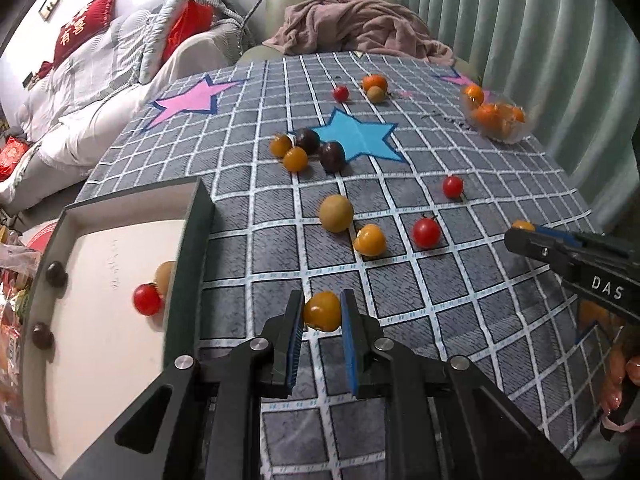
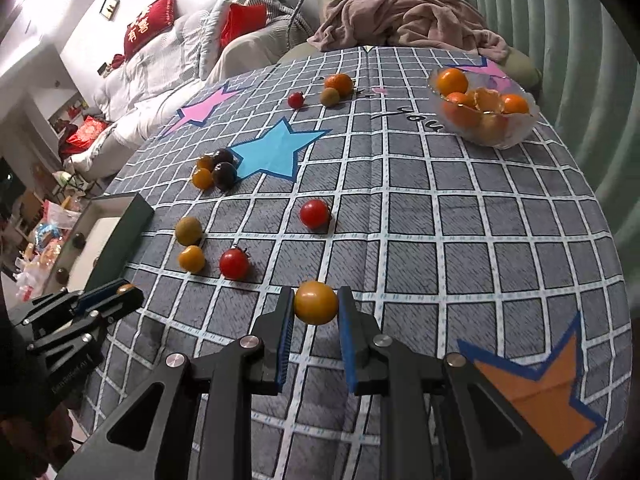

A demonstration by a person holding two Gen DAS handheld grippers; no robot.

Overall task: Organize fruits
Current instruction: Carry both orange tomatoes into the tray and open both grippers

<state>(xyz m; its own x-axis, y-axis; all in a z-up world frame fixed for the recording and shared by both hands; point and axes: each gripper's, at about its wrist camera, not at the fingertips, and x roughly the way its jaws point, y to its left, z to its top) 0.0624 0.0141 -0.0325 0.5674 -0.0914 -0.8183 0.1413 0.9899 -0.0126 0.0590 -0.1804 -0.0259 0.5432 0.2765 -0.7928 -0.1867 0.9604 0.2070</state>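
My left gripper (image 1: 321, 312) is shut on a yellow cherry tomato (image 1: 322, 311), just above the cloth and right of the dark green box (image 1: 192, 232). Inside the box lie a red tomato (image 1: 147, 299), a tan fruit (image 1: 165, 277) and two dark fruits (image 1: 56, 274). My right gripper (image 2: 316, 303) is shut on another yellow tomato (image 2: 315, 302) over the table's near middle. Loose on the cloth are red tomatoes (image 2: 314, 213), yellow ones (image 2: 191, 258), a tan fruit (image 2: 188, 231) and dark plums (image 2: 223, 174). The left gripper (image 2: 120, 292) also shows at the right wrist view's lower left.
A glass bowl (image 2: 486, 116) of oranges stands at the far right. An orange (image 2: 338, 83), a tan fruit and a red tomato lie at the far side. A grey checked cloth (image 2: 440, 220) with stars covers the table. A sofa and a blanket-draped chair stand beyond.
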